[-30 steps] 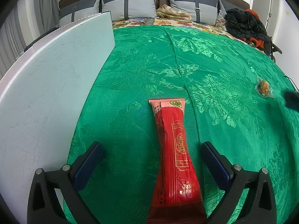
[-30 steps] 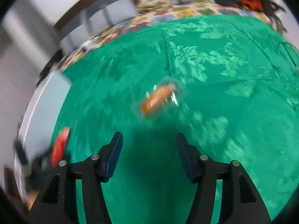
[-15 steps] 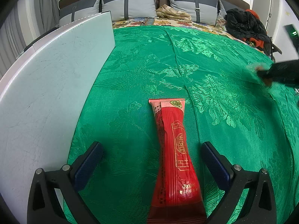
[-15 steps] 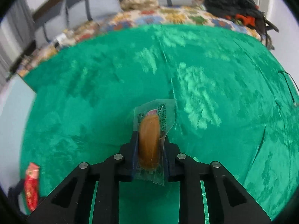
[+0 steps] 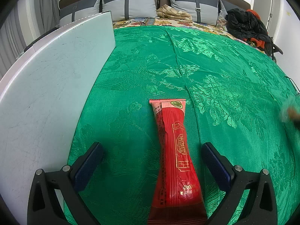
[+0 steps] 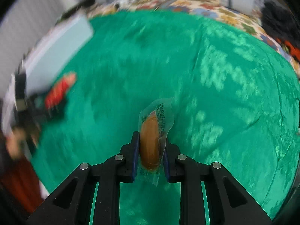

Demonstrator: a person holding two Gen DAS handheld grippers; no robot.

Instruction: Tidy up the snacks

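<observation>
Since the earlier frame, the clear-wrapped pastry (image 6: 152, 140) has been lifted off the green bedspread (image 5: 187, 60) and is now pinched between the blue pads of the right hand-held gripper (image 6: 151, 156), whose jaws are pressed onto it from both sides; its wrapper end sticks out toward 12 o'clock. In the left wrist view a blurred trace of it is seen at the 3 o'clock edge. The left hand-held gripper (image 5: 151, 161) is unmoved and spread wide, with the red snack packet (image 5: 176, 159) lying loose between its fingers, touched by neither pad.

Open cloth is left from 12 to 3 o'clock of the packet, free of objects as far as the pillows (image 5: 129, 3). At 9 to 11 o'clock the room is bounded by the straight edge of a pale grey-blue board (image 5: 46, 86), which lies beside the packet and overlaps the bedspread.

A bed is covered by the bedspread, a glossy brocade woven with leaf and flower patterns and creased along a central fold. Grey and dark pillows are lined against the headboard at 12 o'clock, with a tan folded cloth (image 5: 174, 13) between them and a heap of black and orange clothing (image 5: 247, 26) at 2 o'clock.

The packet is long, shiny, narrowed at its middle, printed in gold, with a pink crimped end.
</observation>
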